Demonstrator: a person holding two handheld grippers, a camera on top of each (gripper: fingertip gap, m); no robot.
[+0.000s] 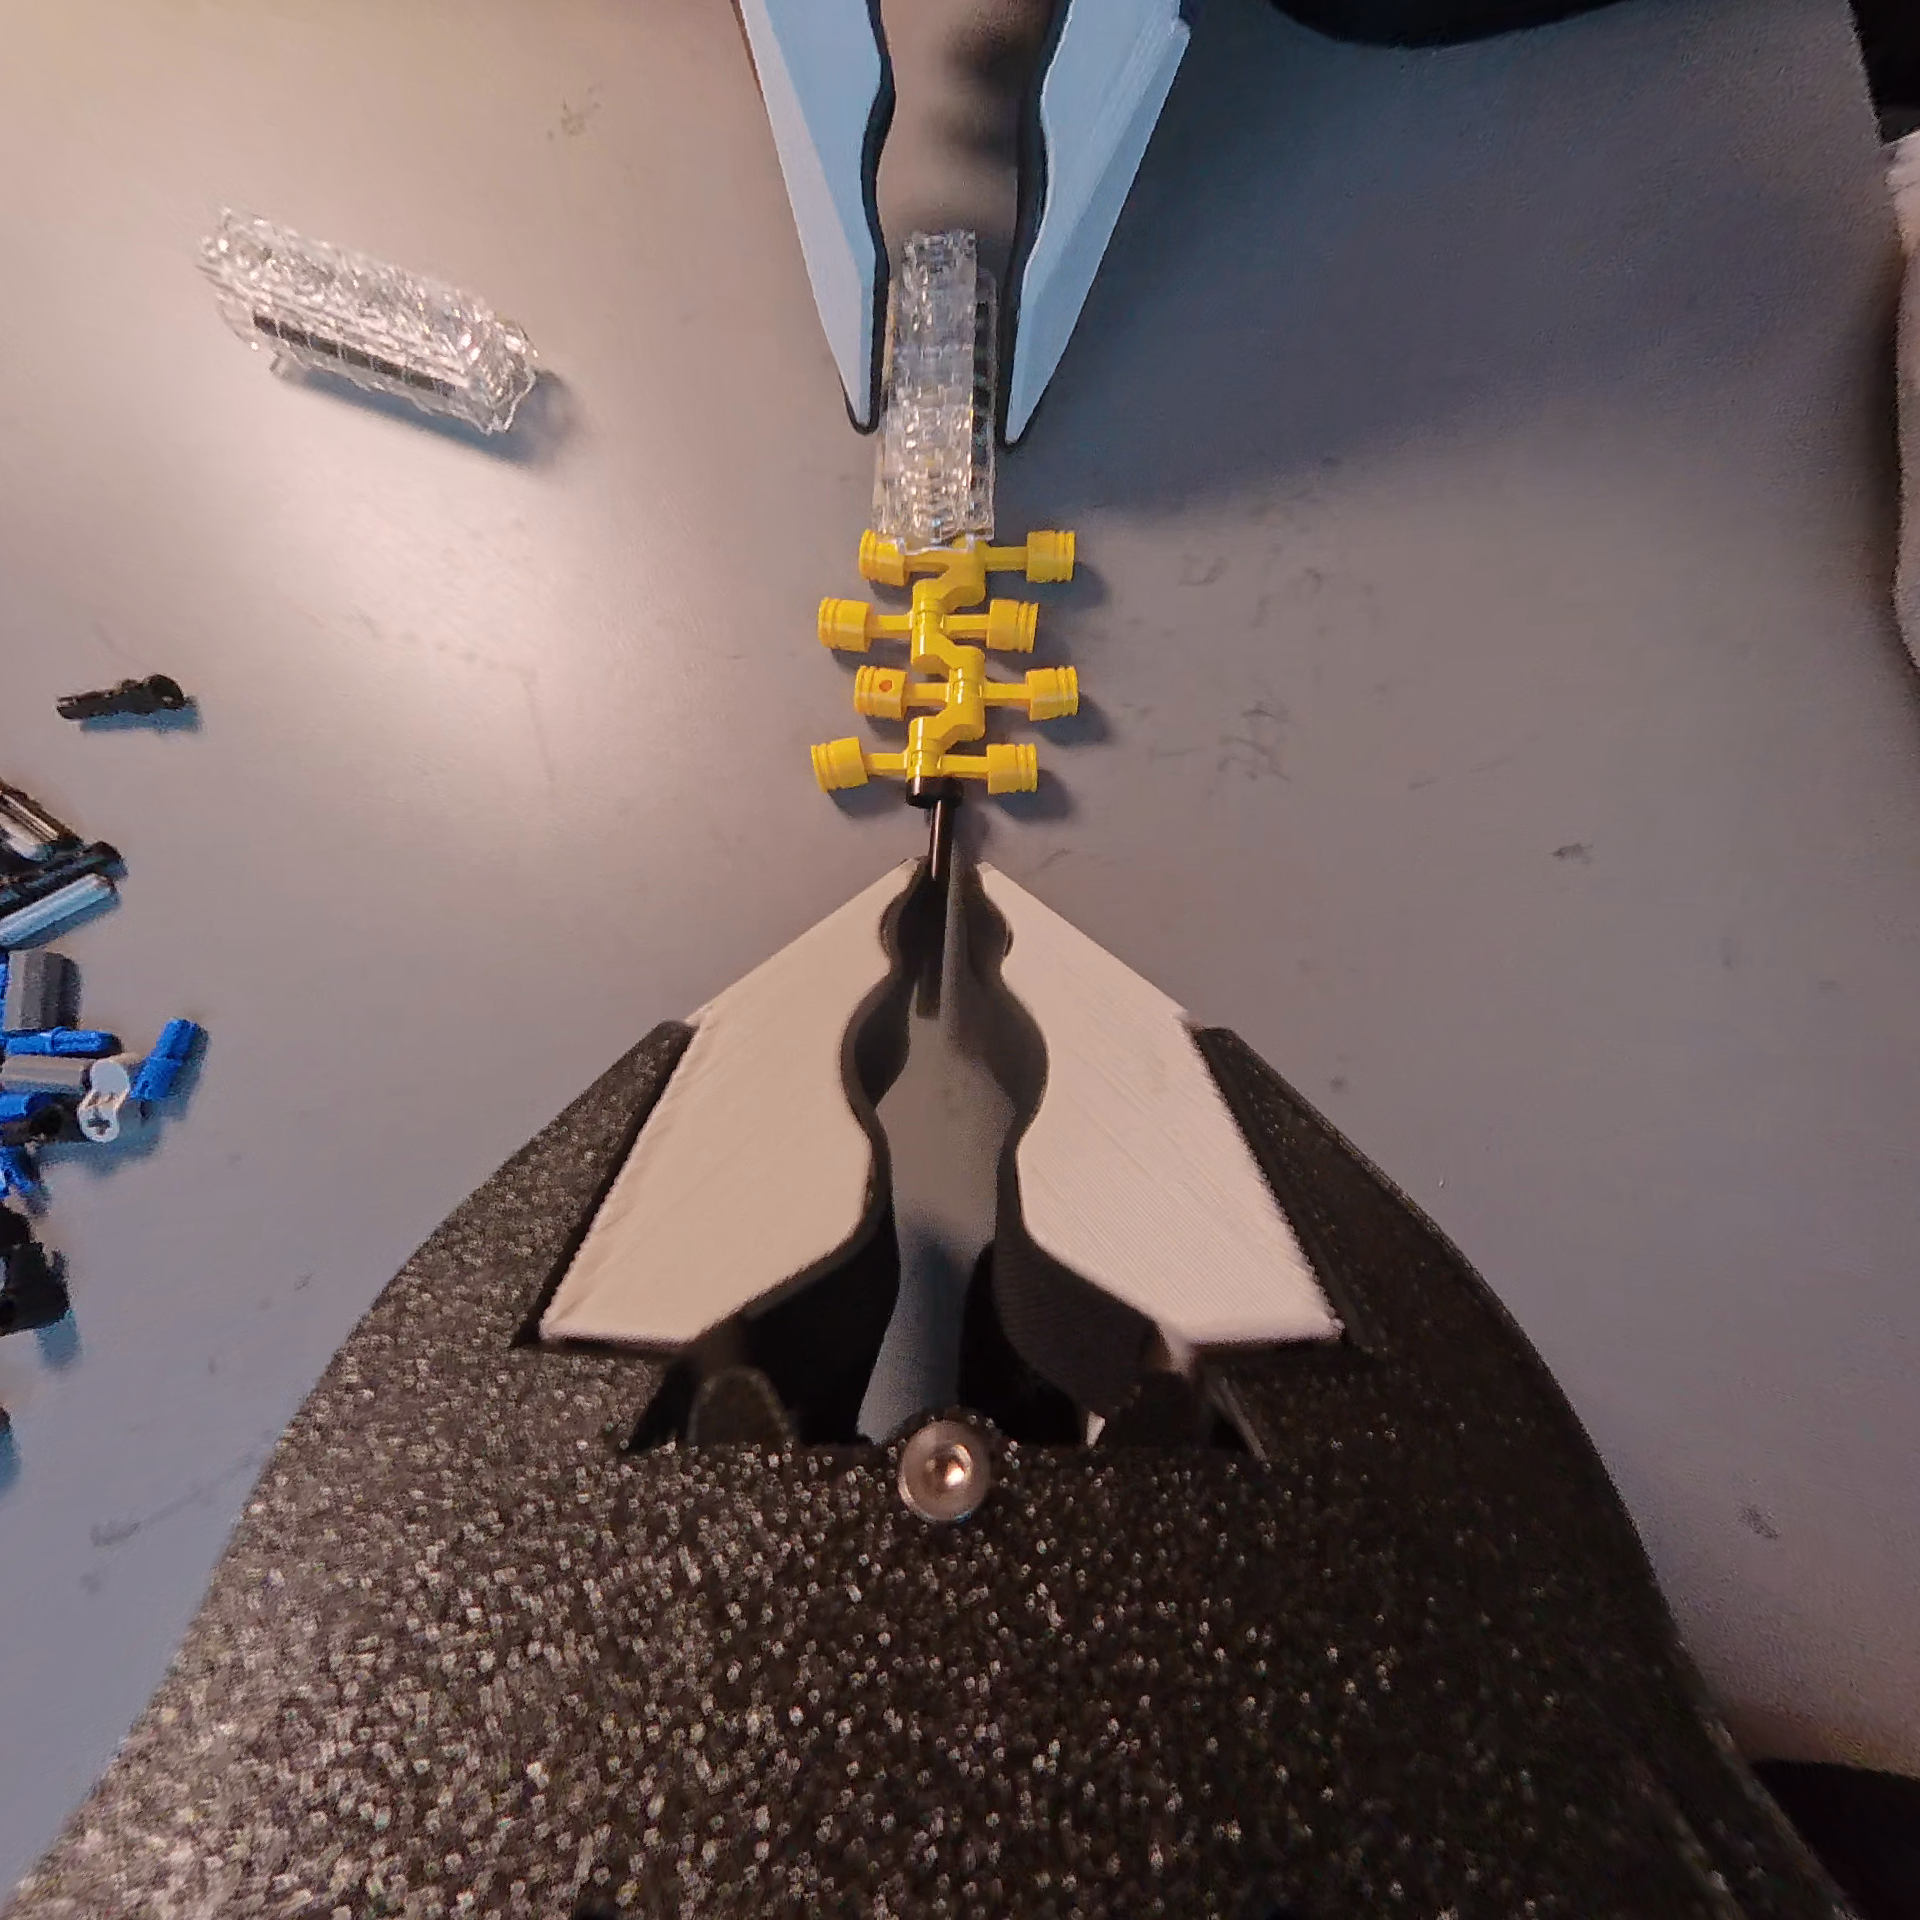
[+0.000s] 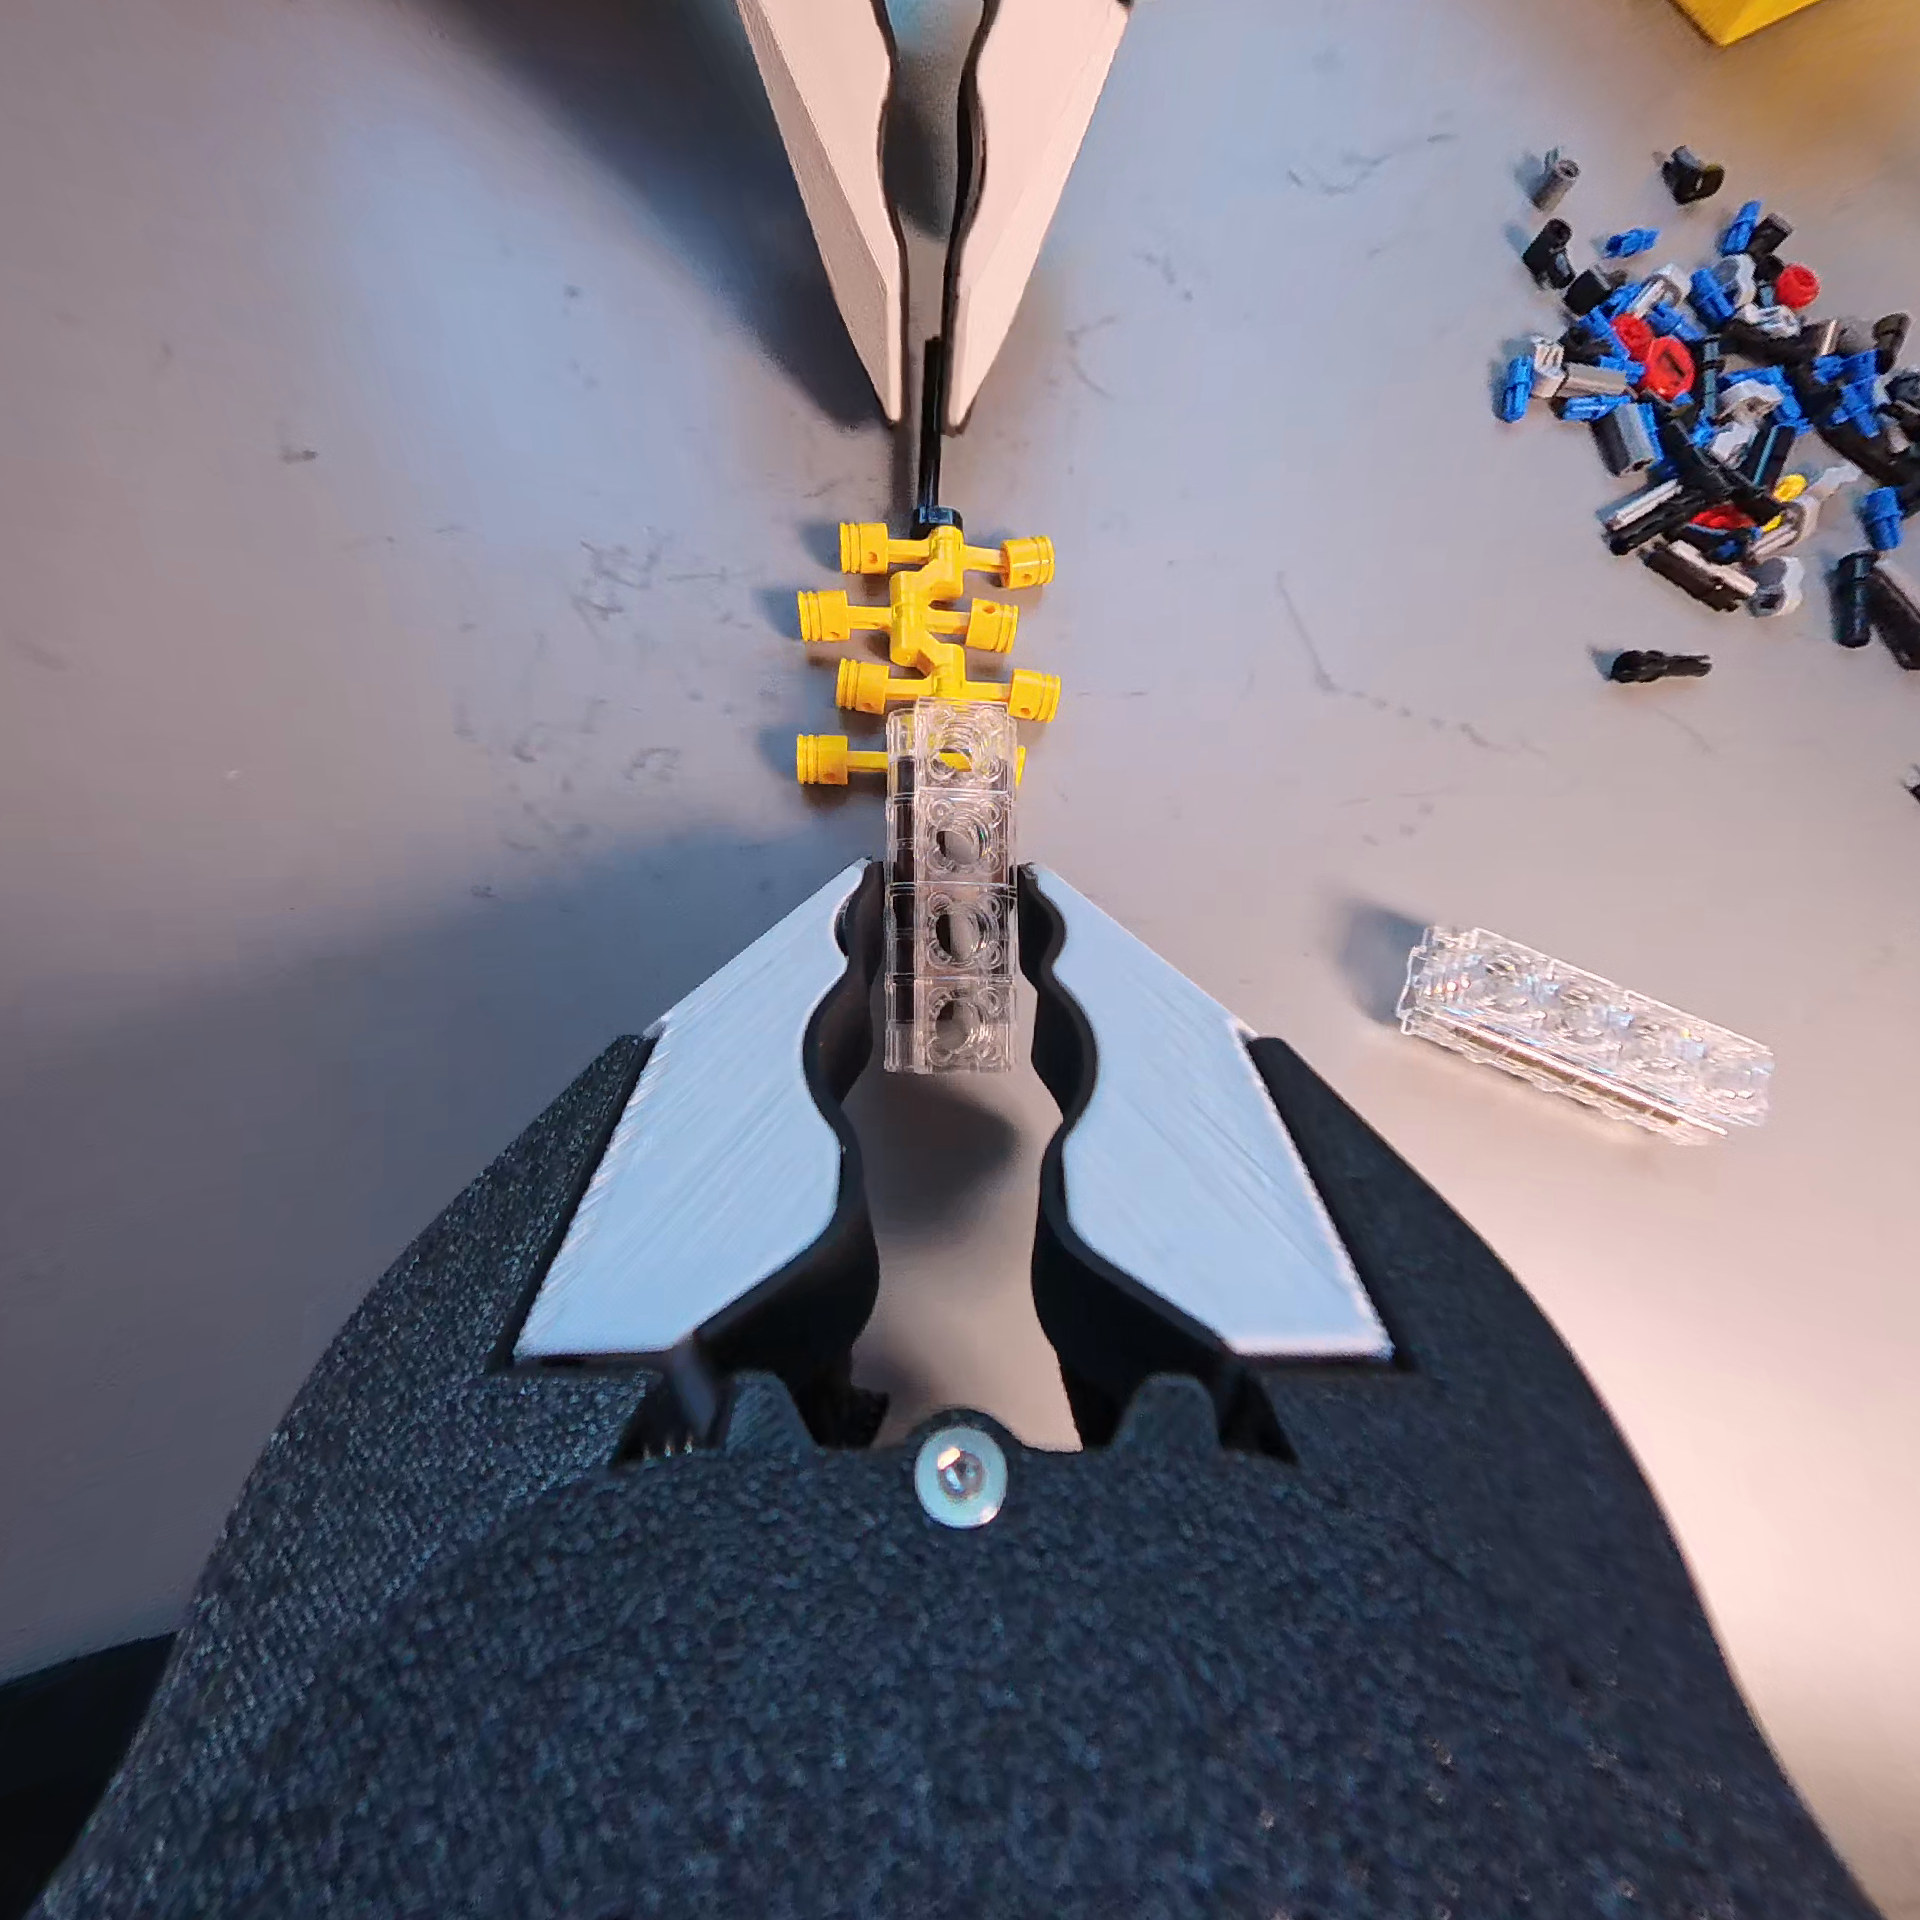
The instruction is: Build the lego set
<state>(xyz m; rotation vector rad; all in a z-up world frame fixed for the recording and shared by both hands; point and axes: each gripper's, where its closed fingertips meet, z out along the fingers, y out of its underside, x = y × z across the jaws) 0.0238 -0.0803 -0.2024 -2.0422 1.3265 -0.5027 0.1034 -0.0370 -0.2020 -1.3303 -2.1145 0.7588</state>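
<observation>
A yellow crankshaft with several pistons (image 1: 945,665) lies on the grey table, with a black axle (image 1: 940,831) sticking out of one end. My left gripper (image 1: 945,868) is shut on that axle. My right gripper (image 2: 945,883) is shut on a clear studded block (image 2: 951,894) and holds it lengthwise over the crankshaft's (image 2: 925,623) opposite end, covering the middle of the nearest piston row. I cannot tell whether block and pistons touch. The two grippers face each other: the right gripper (image 1: 935,431) shows at the top of the left wrist view, and the left gripper (image 2: 925,405) at the top of the right wrist view.
A second clear block (image 2: 1579,1039) lies loose on the table; it also shows in the left wrist view (image 1: 364,312). A pile of blue, black, grey and red small parts (image 2: 1745,416) lies to one side, with a lone black pin (image 2: 1657,665) near it. A yellow box corner (image 2: 1787,16) shows at the far edge. Left tips to right tips: about 10 cm. From either gripper's tips it is about 15 cm to the lone black pin (image 2: 1657,665). It turns up in the left wrist view (image 1: 131,686) as well.
</observation>
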